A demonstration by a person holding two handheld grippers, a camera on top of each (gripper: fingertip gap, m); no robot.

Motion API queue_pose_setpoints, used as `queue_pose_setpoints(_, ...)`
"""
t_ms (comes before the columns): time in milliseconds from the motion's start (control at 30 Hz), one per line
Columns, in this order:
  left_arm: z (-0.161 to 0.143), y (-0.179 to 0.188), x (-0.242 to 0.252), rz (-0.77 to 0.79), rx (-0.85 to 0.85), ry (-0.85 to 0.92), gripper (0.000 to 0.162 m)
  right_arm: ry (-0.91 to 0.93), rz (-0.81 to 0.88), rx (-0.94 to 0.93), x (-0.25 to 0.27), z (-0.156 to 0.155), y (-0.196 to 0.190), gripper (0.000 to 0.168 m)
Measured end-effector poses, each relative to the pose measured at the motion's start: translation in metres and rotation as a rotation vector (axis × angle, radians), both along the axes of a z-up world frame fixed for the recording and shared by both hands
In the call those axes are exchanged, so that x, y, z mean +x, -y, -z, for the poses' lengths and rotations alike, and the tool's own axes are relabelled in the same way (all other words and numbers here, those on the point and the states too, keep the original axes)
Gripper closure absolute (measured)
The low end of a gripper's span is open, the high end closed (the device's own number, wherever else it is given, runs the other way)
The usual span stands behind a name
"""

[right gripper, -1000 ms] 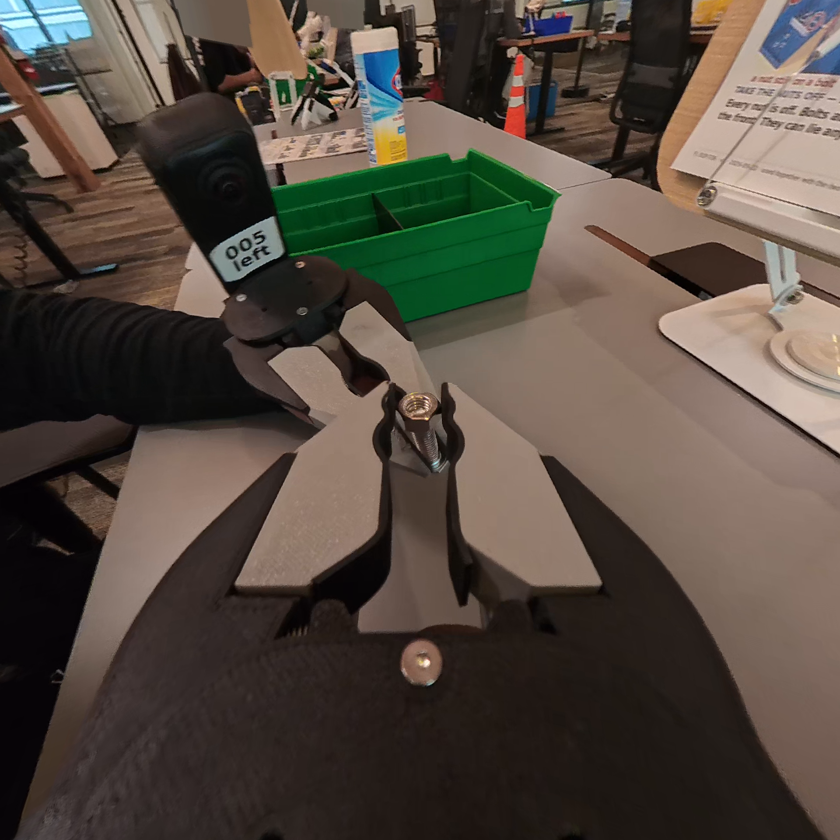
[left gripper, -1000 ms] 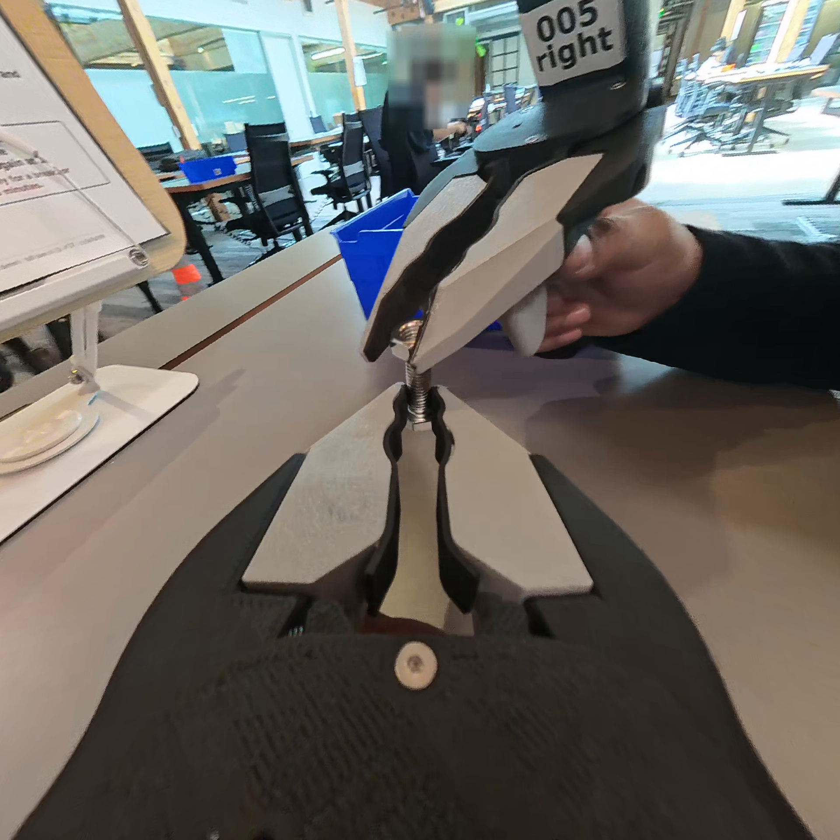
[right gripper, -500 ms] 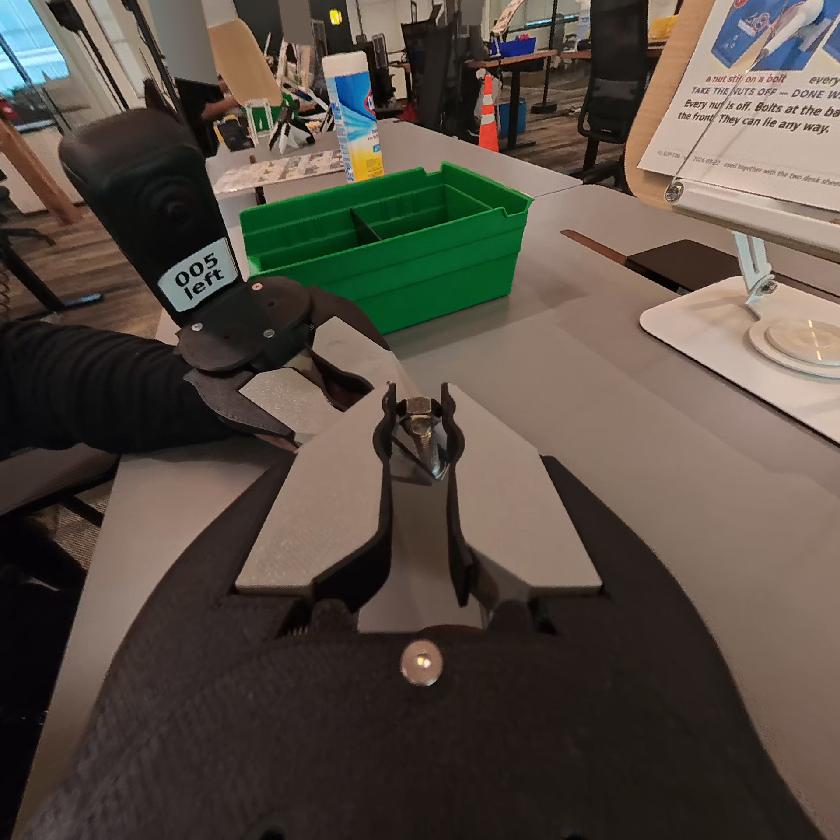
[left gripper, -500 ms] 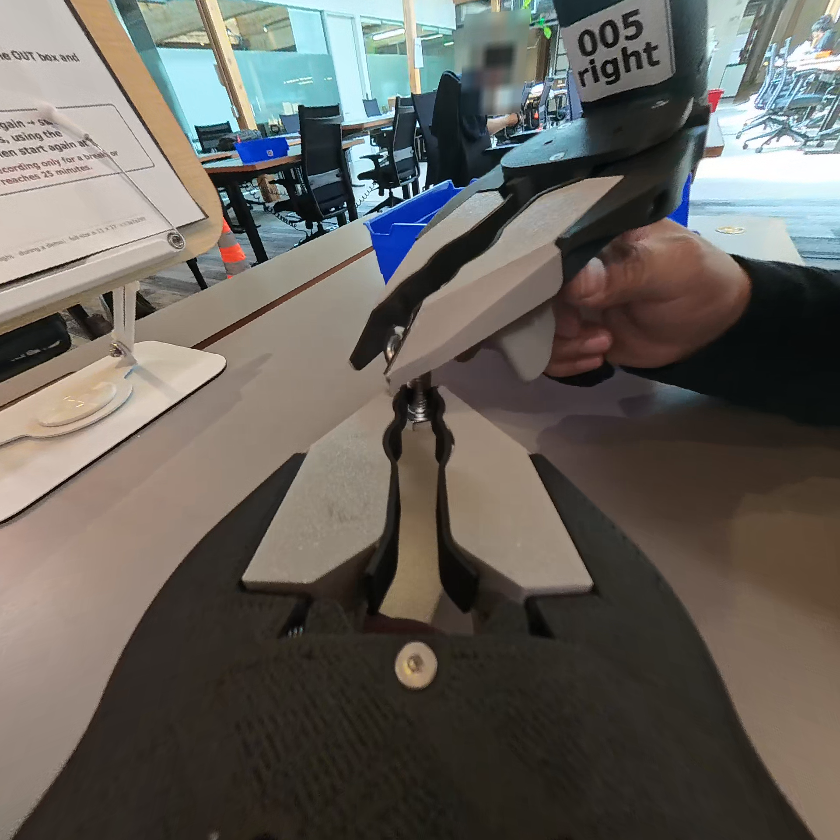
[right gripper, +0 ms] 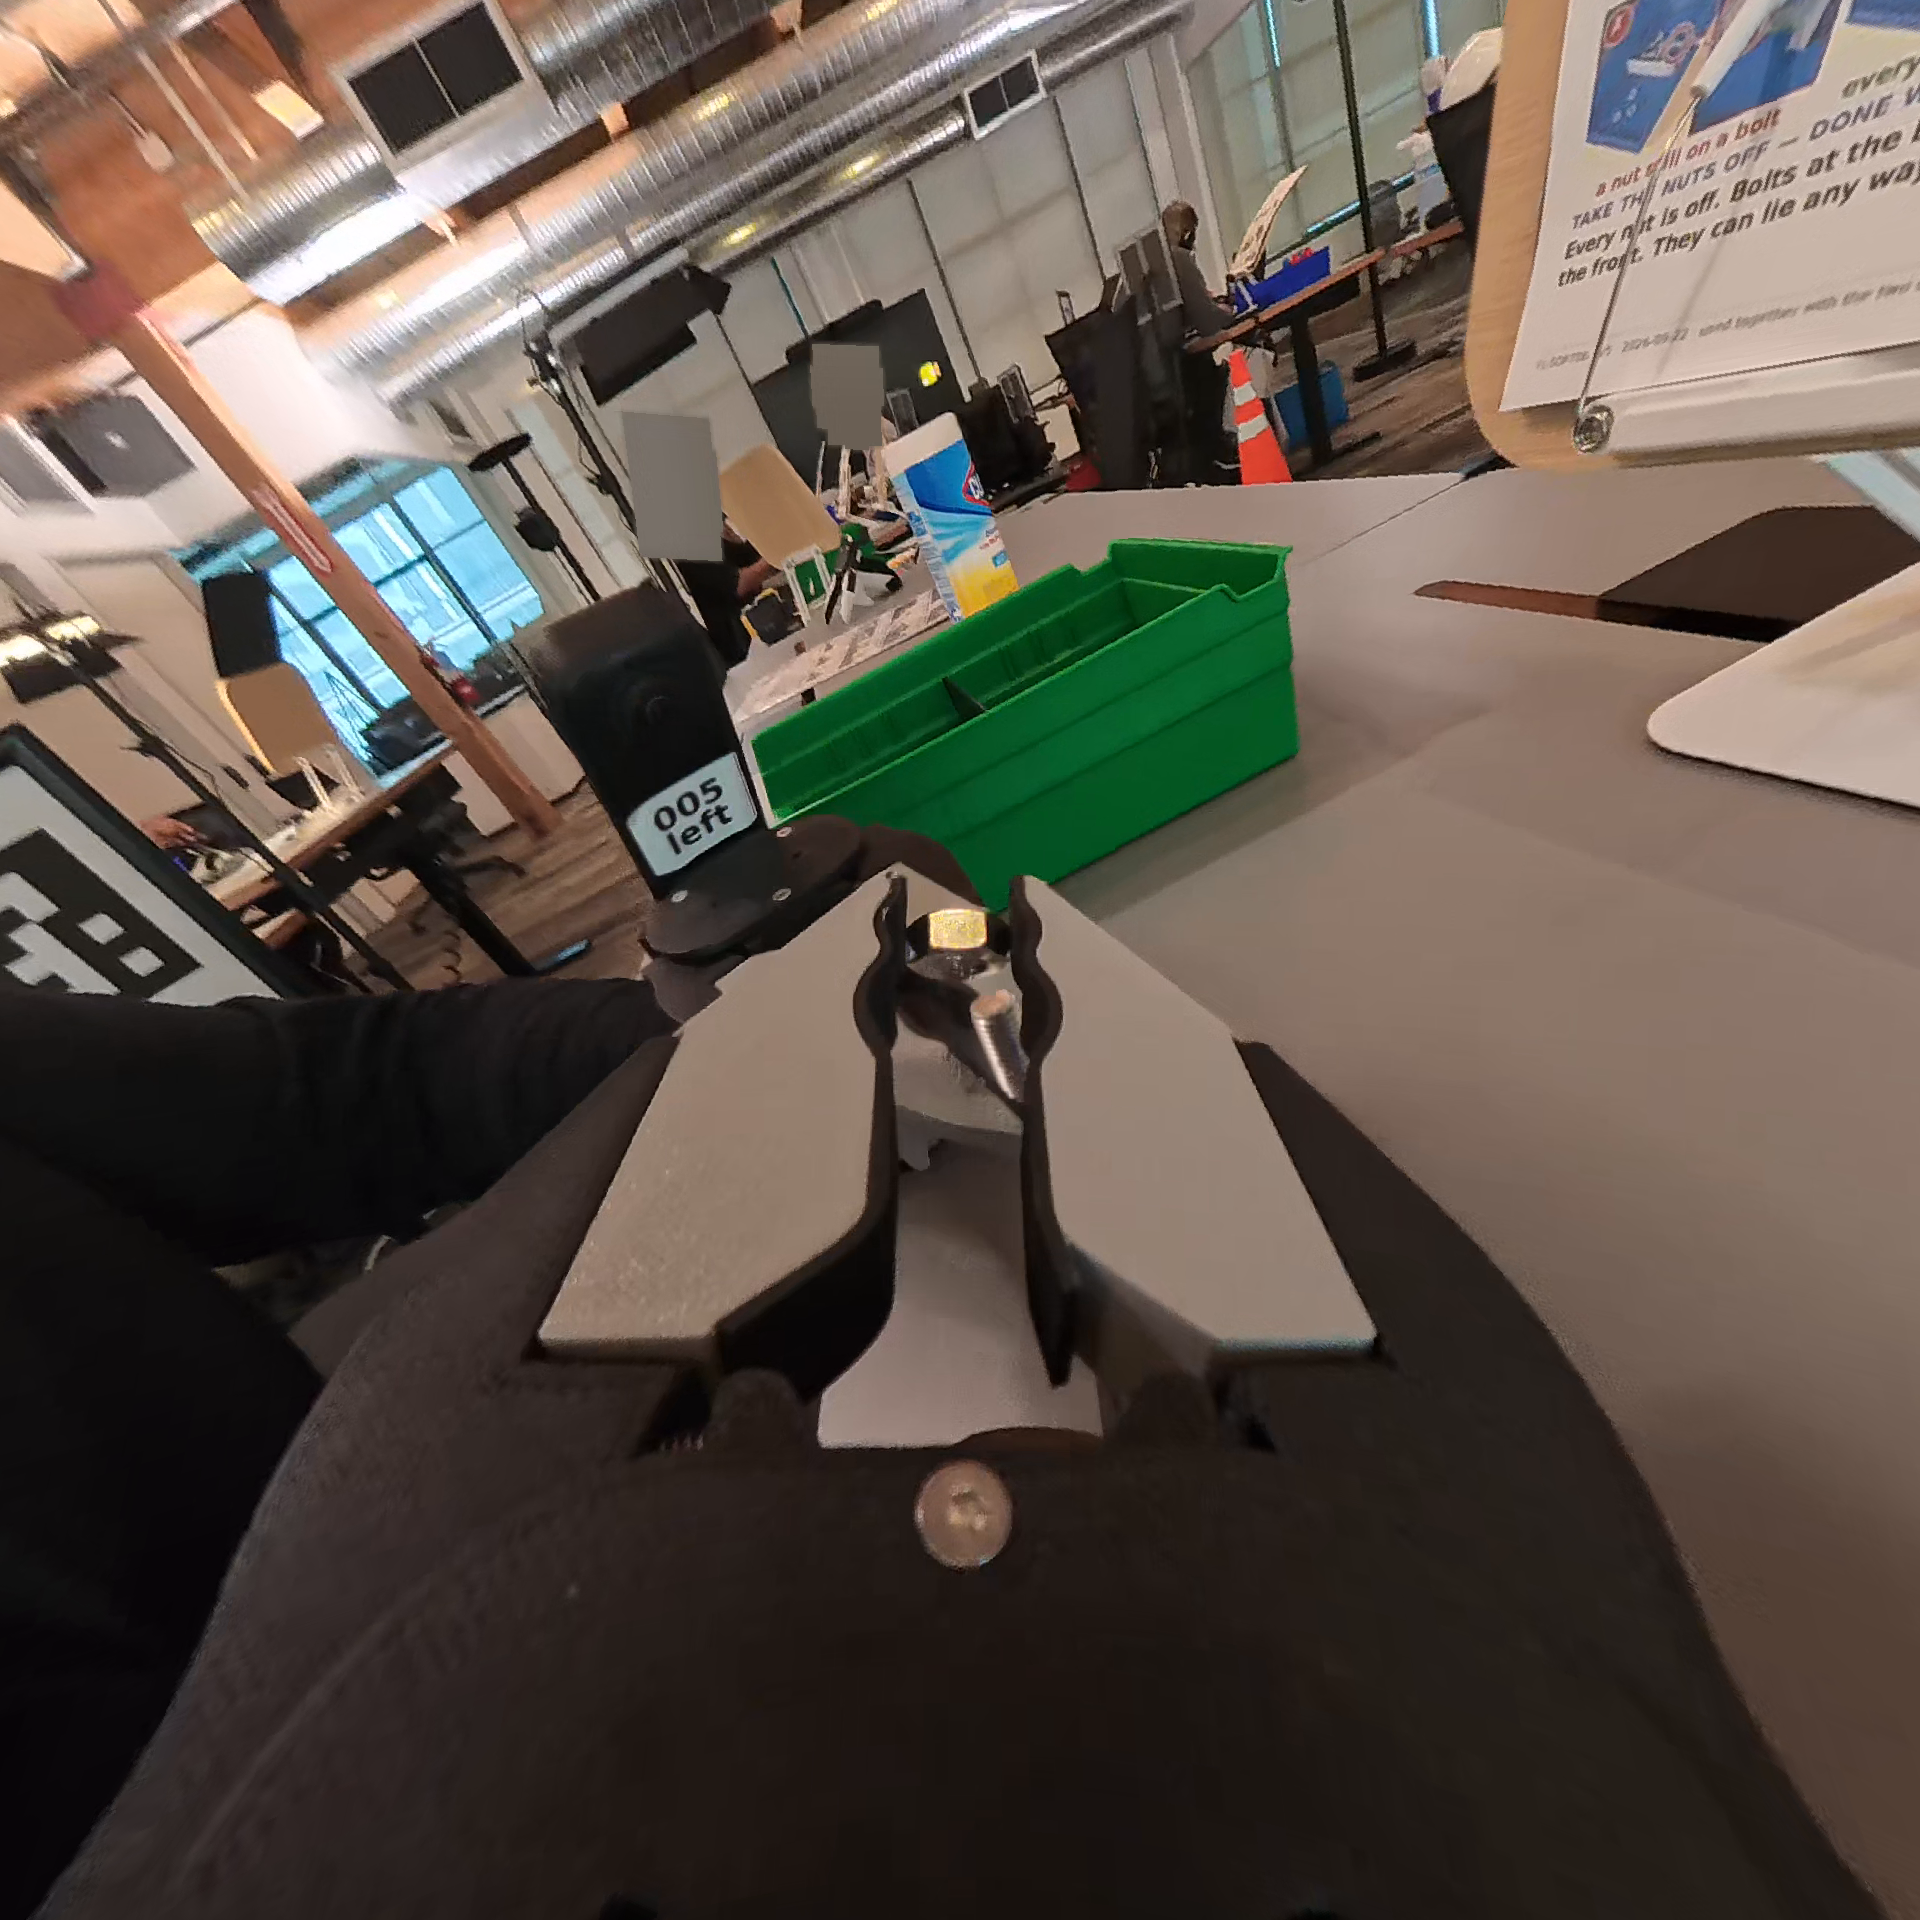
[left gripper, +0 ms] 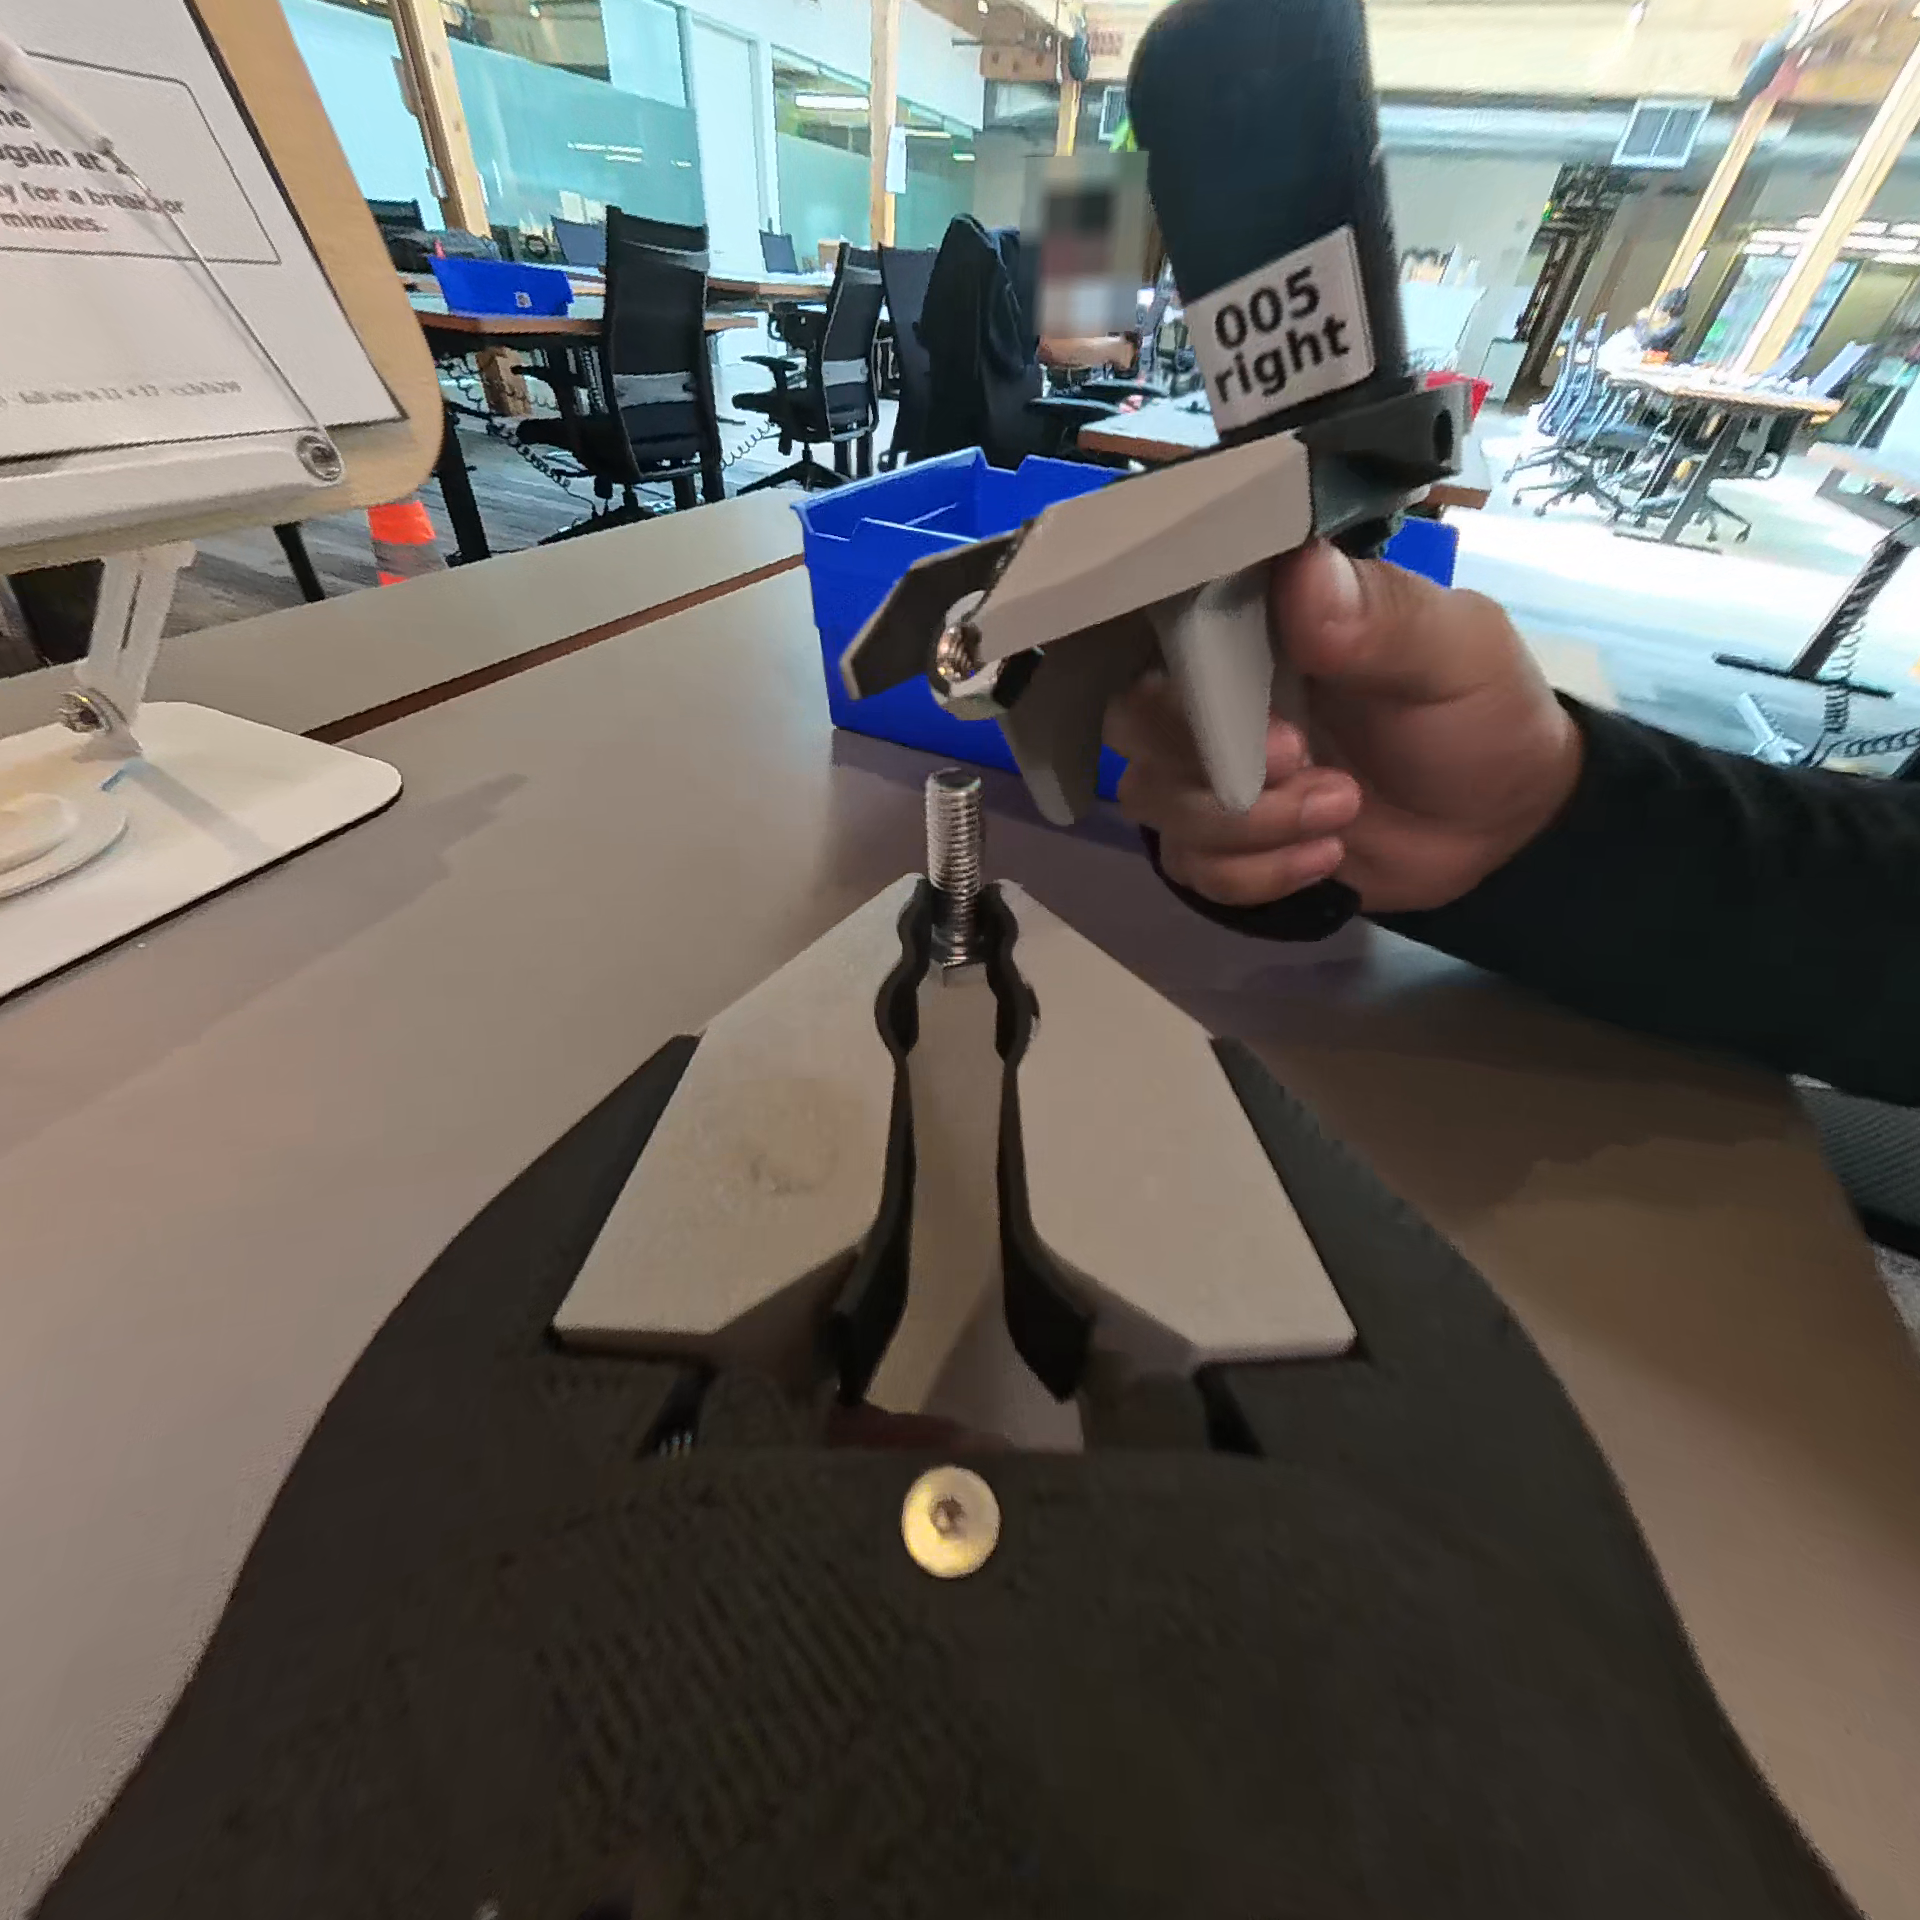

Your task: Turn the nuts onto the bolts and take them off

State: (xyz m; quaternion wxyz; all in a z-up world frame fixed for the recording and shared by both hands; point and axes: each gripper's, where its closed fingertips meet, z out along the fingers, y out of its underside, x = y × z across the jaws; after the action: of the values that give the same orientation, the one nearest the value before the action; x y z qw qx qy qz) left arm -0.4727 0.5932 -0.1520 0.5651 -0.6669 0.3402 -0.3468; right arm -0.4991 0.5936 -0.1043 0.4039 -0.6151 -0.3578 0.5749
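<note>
The left hand-held gripper [left gripper: 954, 940] is nearly closed, its two fingertips clamped on the lower end of a bolt [left gripper: 954, 862]. The bolt stands upright between the tips, its hex head pinched low in the notch and its bare threaded shank rising clear above them. Nothing sits on the thread.

The right hand-held gripper [left gripper: 961, 655] hangs above and a little to the right of the left one, apart from the bolt's top, with open air between them. Its fingers are drawn close together around a nut [right gripper: 958, 928], which is gripped at the very tips; in the right wrist view the nut's flat faces sit squarely between the two black-edged pads [right gripper: 883, 966]. Just below the nut in that view, the end of the bolt [right gripper: 995, 1039] points up toward the tips without touching the nut. A hand [left gripper: 1382, 758] in a dark sleeve squeezes the right gripper's trigger.

Beyond the right hand-held gripper, on the grey table [left gripper: 520, 935], stands a blue bin [left gripper: 904, 561]. Ahead of the right gripper's tips, past the left gripper's body, a green divided bin [right gripper: 1091, 748] rests on the table, with a wipes canister [right gripper: 951, 520] behind it. A white stand base [left gripper: 187, 790] carrying an instruction sheet lies off to the left of the left hand-held gripper.
</note>
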Motion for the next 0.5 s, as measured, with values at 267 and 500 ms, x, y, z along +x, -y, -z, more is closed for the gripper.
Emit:
queue_pose_setpoints(267,0.018,-0.019,-0.017,-0.119,-0.006,-0.145,0.155,0.145,0.107,0.048,0.012,0.016,-0.019,0.152)
queue_pose_setpoints(500,0.03,-0.036,-0.035,-0.21,-0.059,-0.191,0.155,0.78,0.075,0.175,0.036,0.102,-0.018,0.151)
